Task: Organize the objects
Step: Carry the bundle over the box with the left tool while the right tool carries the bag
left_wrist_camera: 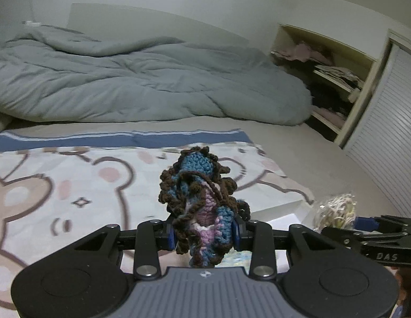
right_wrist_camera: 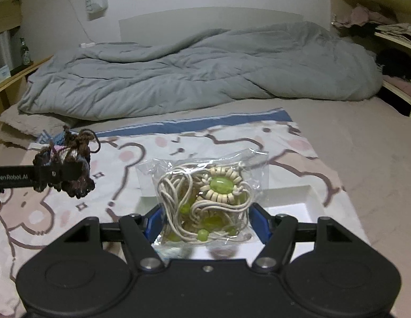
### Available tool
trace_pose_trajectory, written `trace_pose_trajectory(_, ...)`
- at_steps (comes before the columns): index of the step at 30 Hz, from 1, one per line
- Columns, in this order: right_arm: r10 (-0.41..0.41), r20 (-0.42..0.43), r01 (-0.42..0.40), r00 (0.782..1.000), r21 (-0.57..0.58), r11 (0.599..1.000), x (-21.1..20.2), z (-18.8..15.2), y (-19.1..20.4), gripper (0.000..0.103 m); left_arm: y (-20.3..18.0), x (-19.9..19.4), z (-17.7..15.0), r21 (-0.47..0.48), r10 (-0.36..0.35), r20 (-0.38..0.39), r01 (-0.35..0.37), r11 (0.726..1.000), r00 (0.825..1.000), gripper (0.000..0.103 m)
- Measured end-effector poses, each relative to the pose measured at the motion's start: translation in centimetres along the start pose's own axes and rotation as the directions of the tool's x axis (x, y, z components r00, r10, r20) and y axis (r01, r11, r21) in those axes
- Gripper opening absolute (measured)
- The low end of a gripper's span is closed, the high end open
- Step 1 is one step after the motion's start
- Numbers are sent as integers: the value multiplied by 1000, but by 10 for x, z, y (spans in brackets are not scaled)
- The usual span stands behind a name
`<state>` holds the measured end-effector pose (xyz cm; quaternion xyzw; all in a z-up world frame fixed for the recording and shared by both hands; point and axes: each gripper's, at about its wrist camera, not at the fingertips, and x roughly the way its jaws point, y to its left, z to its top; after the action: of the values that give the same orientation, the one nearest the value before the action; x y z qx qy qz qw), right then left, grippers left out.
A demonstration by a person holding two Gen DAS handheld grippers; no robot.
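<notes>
- Left wrist: my left gripper point(left_wrist_camera: 204, 234) is clamping the crochet piece point(left_wrist_camera: 201, 204), its long axis standing up from the fingers; the white tray point(left_wrist_camera: 282, 213) is lying ahead to the right, nearer my right gripper point(left_wrist_camera: 338, 232).
- Right wrist: my right gripper point(right_wrist_camera: 205, 224) is pinching the bead bag point(right_wrist_camera: 202, 198), hanging right over the tray point(right_wrist_camera: 303, 201).
</notes>
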<state>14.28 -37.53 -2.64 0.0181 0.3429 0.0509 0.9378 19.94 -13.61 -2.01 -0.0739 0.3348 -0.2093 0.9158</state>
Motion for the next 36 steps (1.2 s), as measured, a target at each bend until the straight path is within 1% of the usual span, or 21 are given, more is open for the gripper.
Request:
trace_pose_trajectory(6, -26, -17, 27, 1000, 20, 999, 0, -9, -31, 69, -35, 20, -2, -1, -81, -2, 81, 997, 997, 38)
trace_pose_trajectory(11, -54, -51, 56, 997, 30, 998, 4, -17, -52, 69, -59, 42, -4, 17, -125, -24, 125, 992, 992, 38)
trace_pose_trajectory(18, -75, -127, 82, 989, 46, 996, 13, -31, -78, 69, -87, 73, -8, 23, -208, -76, 210, 977, 975, 38)
trace_pose_trajectory(22, -83, -167, 94, 983, 62, 994, 20, -37, -86, 69, -104, 89, -8, 53, -250, -85, 255, 966, 965, 38)
trace_pose_trajectory(27, -76, -217, 91, 973, 59, 994, 27, -45, -88, 69, -117, 108, -14, 138, -280, -98, 292, 946, 955, 38)
trace_pose_trajectory(30, -74, -244, 91, 967, 60, 994, 31, -49, -90, 69, -119, 119, -18, 152, -292, -114, 307, 939, 950, 38)
trace_pose_trajectory(33, -67, -257, 87, 964, 69, 994, 35, -51, -92, 69, -119, 129, -23, 116, -319, -124, 333, 936, 940, 39)
trace_pose_trajectory(34, -63, -260, 84, 963, 74, 994, 36, -52, -92, 69, -120, 132, -24, 110, -323, -123, 336, 935, 938, 40)
trace_pose_trajectory(36, -60, -268, 84, 962, 80, 993, 38, -52, -93, 69, -122, 139, -28, 105, -308, -120, 320, 941, 944, 60)
